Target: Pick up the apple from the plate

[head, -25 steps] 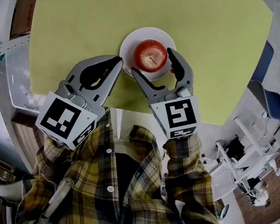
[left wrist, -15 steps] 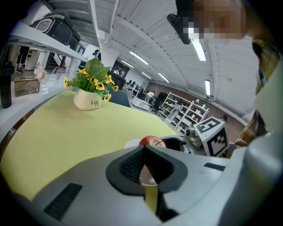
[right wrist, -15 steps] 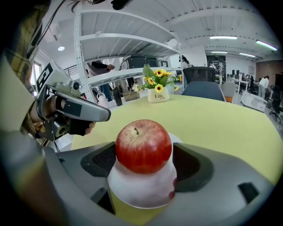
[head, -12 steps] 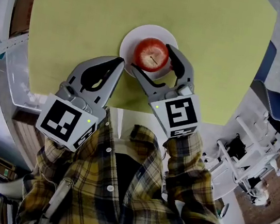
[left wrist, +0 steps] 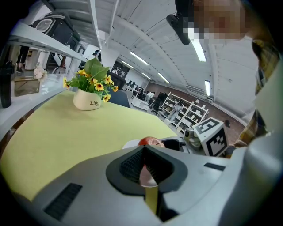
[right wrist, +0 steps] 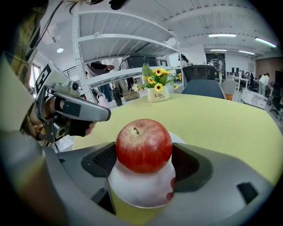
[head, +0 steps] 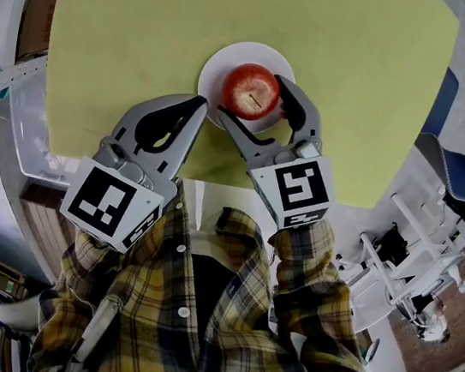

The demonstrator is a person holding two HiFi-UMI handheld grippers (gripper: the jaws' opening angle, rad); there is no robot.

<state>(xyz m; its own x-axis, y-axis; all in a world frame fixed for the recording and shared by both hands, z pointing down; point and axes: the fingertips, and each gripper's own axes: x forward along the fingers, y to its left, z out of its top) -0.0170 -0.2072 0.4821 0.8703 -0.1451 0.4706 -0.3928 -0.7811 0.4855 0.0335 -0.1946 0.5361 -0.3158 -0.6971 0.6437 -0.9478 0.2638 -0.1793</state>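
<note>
- Two grippers sit at the near edge of the yellow-green table [head: 135, 28] in the head view. The right gripper [head: 251, 101] has drawn its jaws in over the last second, so they now bracket the apple [head: 250, 91] closely from the near-left and the far-right. In the last half second almost nothing shifts. The apple stays over the white plate [head: 219, 62] and I see no lift yet.
- In the same view the left gripper [head: 200, 102] has not moved. Its tips are together just beside the plate's near-left rim, holding nothing.
- The left gripper view shows its jaws meeting at the tips with only a slit behind them. Past them lie the apple [left wrist: 149, 141] and the far flower pot [left wrist: 87, 99].
- In the right gripper view both dark pads [right wrist: 104, 161] press the apple's flanks, so the grip looks made. The plate [right wrist: 137, 194] shows directly under the fruit, and whether they still touch is unclear.
- Judging from this, the closing step is done and a straight lift comes next. The smooth, round fruit could slip if the squeeze is light.
</note>
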